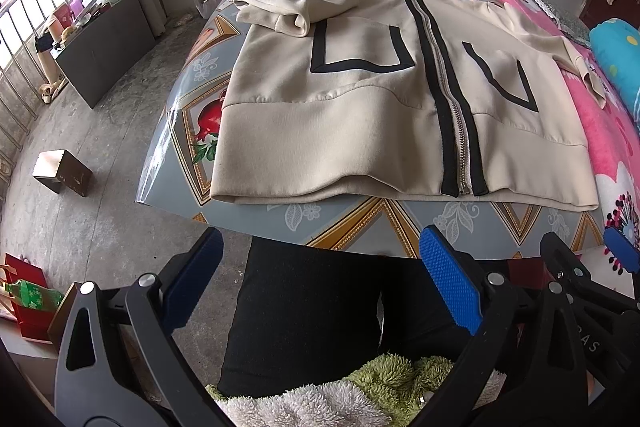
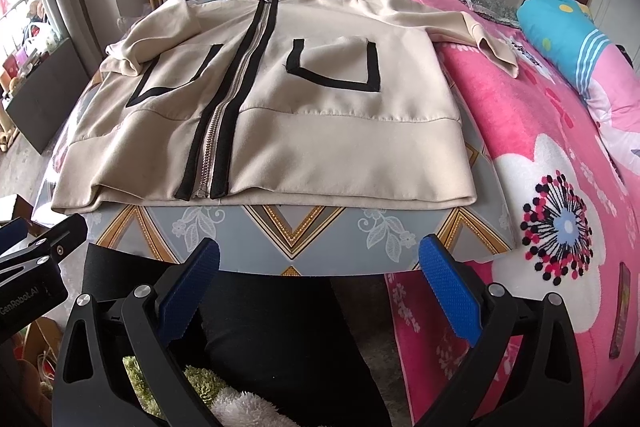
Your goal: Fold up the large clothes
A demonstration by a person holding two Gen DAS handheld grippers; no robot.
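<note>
While both claws hang wide and empty off the near edge of the bench [image 1: 360,227], a cream jacket [image 1: 360,115] lies flat on top, zip running from the near hem to the far collar. Its left sleeve [image 1: 296,3] is folded onto the chest; its right sleeve [image 2: 472,27] trails onto a pink bed [image 2: 560,187]. The right claw [image 2: 320,287] is nearer that sleeve than the left claw [image 1: 320,283]. Nothing blocks the way.
</note>
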